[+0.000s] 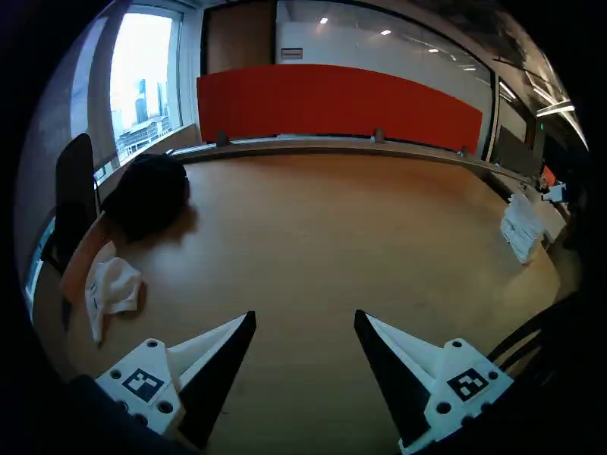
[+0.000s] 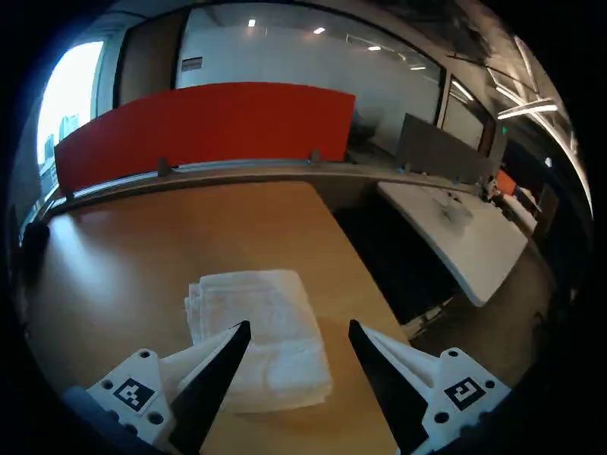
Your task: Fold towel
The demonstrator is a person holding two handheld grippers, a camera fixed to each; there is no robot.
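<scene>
In the left gripper view, the left gripper (image 1: 303, 315) hangs over a bare stretch of the wooden table (image 1: 319, 227). Its 2 fingers are spread wide apart with nothing between them. At the table's left edge lies a crumpled towel (image 1: 114, 288), with a dark bundle (image 1: 148, 193) just beyond it. A white pile (image 1: 523, 227) sits at the far right edge. A red screen (image 1: 334, 102) runs along the table's far side, and a window (image 1: 144, 83) is at far left.

In the right gripper view, the right gripper (image 2: 297, 324) is also spread apart and grips nothing. A folded towel (image 2: 258, 303) lies flat on the table near its right edge, partly behind the left finger. Whether that finger touches it cannot be told. A white desk (image 2: 463, 243) stands off to the right, across a gap.
</scene>
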